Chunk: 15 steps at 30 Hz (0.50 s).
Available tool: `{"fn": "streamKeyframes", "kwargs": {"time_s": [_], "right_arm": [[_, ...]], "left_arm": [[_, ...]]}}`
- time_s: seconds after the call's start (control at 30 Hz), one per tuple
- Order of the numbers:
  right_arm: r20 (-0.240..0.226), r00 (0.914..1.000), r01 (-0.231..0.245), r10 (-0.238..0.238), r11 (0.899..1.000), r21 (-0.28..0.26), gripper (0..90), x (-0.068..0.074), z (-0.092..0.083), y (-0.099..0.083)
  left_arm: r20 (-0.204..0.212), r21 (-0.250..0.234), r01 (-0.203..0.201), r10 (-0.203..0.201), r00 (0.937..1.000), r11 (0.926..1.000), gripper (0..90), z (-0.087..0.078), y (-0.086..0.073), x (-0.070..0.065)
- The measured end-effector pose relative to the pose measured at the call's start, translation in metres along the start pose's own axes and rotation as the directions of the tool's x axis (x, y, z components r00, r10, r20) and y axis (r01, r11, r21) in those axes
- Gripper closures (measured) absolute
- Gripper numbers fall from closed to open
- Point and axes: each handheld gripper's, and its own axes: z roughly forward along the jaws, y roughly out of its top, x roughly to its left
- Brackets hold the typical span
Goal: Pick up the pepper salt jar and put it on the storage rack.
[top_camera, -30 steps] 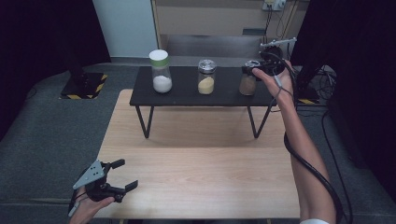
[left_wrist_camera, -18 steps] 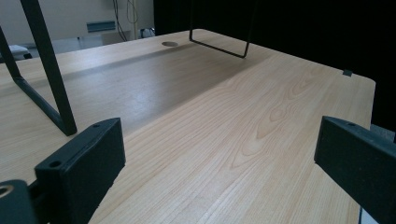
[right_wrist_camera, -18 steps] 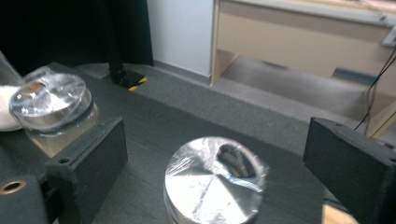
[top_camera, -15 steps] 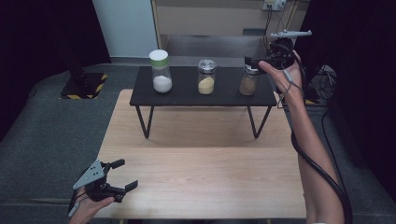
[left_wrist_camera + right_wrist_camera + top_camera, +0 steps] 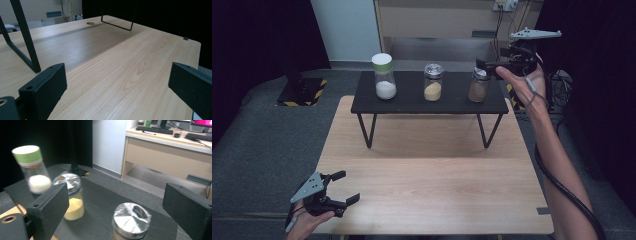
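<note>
Three jars line a black shelf on the wooden table; each hand-held gripper gapes wide, empty.

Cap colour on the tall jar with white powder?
Green band, white top; clearest in the right gripper view.

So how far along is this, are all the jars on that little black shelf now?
Three jars stand in a row on the black shelf: the white-powder jar, the yellow-powder jar and the brown-powder jar. The right gripper has just opened its jaws, nothing between them, above that last jar. The left gripper waits open over the wooden table. Little looks left.
</note>
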Motion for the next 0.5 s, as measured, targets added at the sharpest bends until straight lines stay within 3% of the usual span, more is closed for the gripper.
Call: {"fn": "streamKeyframes", "kwargs": {"time_s": [0.3,0.5], "right_arm": [[-0.081,0.9958,0.041,-0.044,0.998,-0.044,7.5,0.011,-0.023,-0.016],[-0.129,0.9903,0.044,-0.053,0.996,-0.074,7.0,0.015,-0.037,-0.029]], "left_arm": [[0.0,0.002,-0.001,0.001,1.0,1.0,0.5,0.0,0.0,0.0],[0.0,0.003,-0.002,0.002,1.0,1.0,0.5,0.001,0.0,0.0]]}}
